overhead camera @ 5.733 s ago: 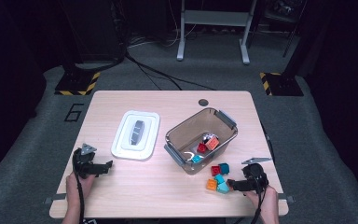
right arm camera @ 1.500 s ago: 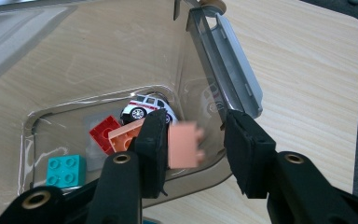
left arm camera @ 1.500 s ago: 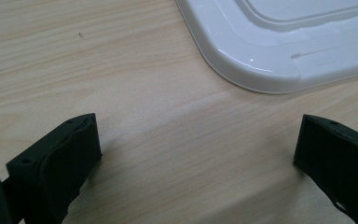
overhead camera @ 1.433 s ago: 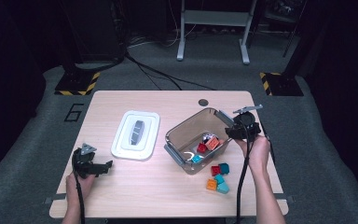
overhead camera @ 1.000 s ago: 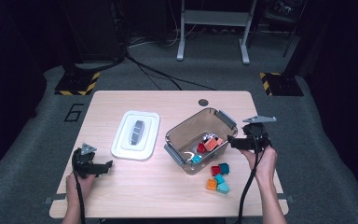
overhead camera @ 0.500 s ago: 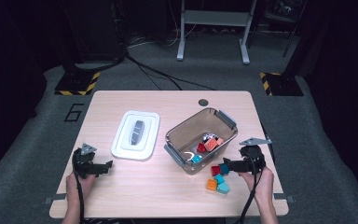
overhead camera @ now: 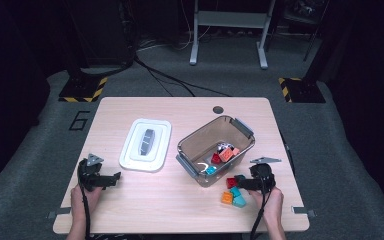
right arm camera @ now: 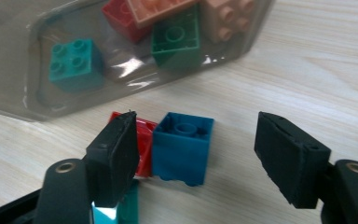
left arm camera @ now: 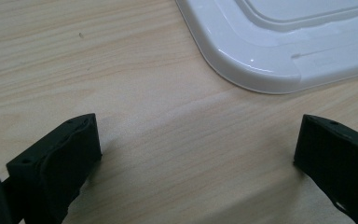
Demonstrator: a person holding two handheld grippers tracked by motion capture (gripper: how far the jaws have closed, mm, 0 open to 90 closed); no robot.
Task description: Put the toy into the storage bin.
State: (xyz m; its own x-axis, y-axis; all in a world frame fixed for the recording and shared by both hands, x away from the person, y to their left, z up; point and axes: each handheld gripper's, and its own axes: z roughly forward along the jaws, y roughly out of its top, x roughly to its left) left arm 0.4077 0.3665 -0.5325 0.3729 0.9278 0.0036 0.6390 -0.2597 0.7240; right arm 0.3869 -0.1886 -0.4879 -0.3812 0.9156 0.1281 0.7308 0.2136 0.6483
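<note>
My right gripper (overhead camera: 237, 181) is low over the table just in front of the clear plastic bin (overhead camera: 215, 131). Its jaws have just been closing and now straddle a dark blue brick (right arm camera: 182, 147) lying on its side. The right pad still stands clear of it, so the gripper (right arm camera: 199, 140) is open. A red brick (right arm camera: 144, 147) touches the blue one on its left, partly behind the left pad. An orange brick (overhead camera: 227, 197) and a teal brick (overhead camera: 238, 199) lie closer to the person. My left gripper (overhead camera: 115, 177) rests open on the wood.
The bin (right arm camera: 28, 56) holds several bricks, among them a teal one (right arm camera: 74, 63) and a green one (right arm camera: 177, 42). A white lid (overhead camera: 146, 144) lies flat left of the bin, its corner (left arm camera: 279, 46) just beyond my left gripper (left arm camera: 198, 144). A cable hole (overhead camera: 218, 109) is near the far edge.
My right gripper has come down from beside the bin's far right rim to the loose bricks at the table's front, and its jaws have narrowed. The left gripper has stayed put.
</note>
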